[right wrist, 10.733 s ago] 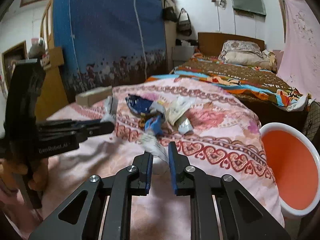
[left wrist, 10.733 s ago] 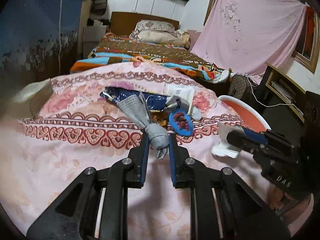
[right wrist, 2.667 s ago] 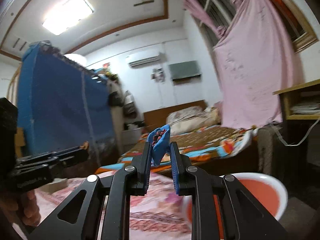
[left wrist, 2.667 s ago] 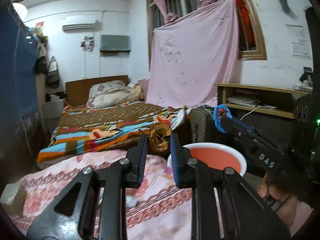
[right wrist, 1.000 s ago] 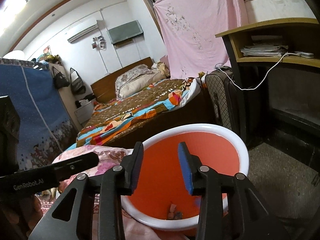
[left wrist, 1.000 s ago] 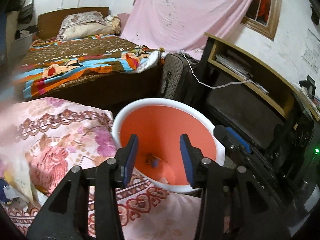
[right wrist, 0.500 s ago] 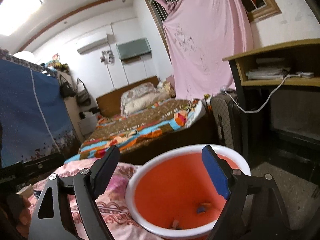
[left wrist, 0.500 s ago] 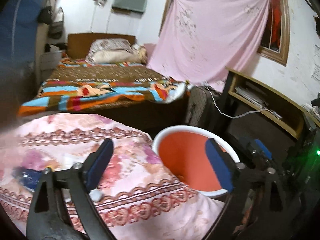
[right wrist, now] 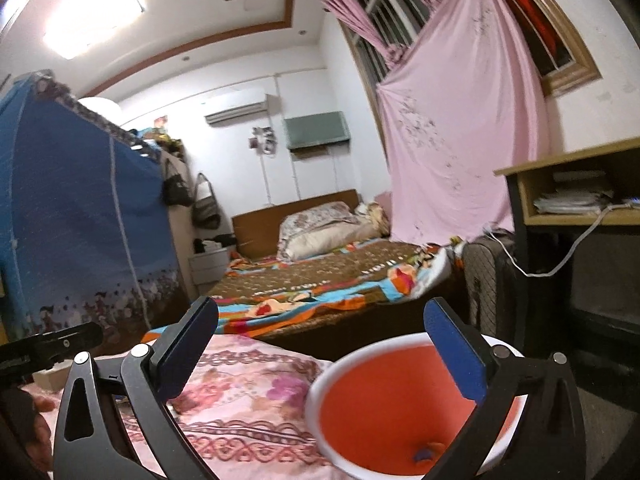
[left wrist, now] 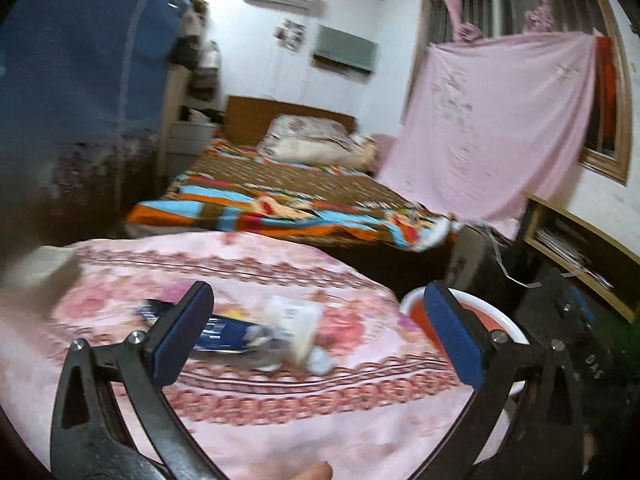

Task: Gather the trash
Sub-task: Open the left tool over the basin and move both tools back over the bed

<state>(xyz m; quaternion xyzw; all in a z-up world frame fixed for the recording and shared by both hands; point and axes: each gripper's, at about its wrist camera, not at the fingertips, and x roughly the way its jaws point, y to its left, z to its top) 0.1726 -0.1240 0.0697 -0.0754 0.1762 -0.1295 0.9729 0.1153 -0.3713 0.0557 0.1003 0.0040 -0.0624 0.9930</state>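
Over the round orange basin with a white rim [right wrist: 384,408], the right gripper [right wrist: 320,344] has just opened wide, empty. The left gripper [left wrist: 318,332], likewise just spread and empty, faces crumpled wrappers [left wrist: 256,334] on the pink floral bedspread [left wrist: 280,412].

We see a pink bedspread [left wrist: 280,420] printed with rose flowers and rust-red scalloped bands. On it lies a dark blue wrapper [left wrist: 218,334] beside a white wrapper [left wrist: 294,320]. A basin [right wrist: 332,368] has a white rim and an orange-red inside, with a small blue scrap [right wrist: 424,455] at its bottom. Our left gripper [left wrist: 316,336] and right gripper [right wrist: 320,356] are black with blue pads. Behind, a bed [right wrist: 320,276] carries a brown blanket with orange, turquoise and red stripes and a cream floral pillow [right wrist: 320,228]. A plain pink sheet [right wrist: 452,152] hangs at the window. A deep blue fabric wardrobe [right wrist: 80,220] stands left. The walls are white.
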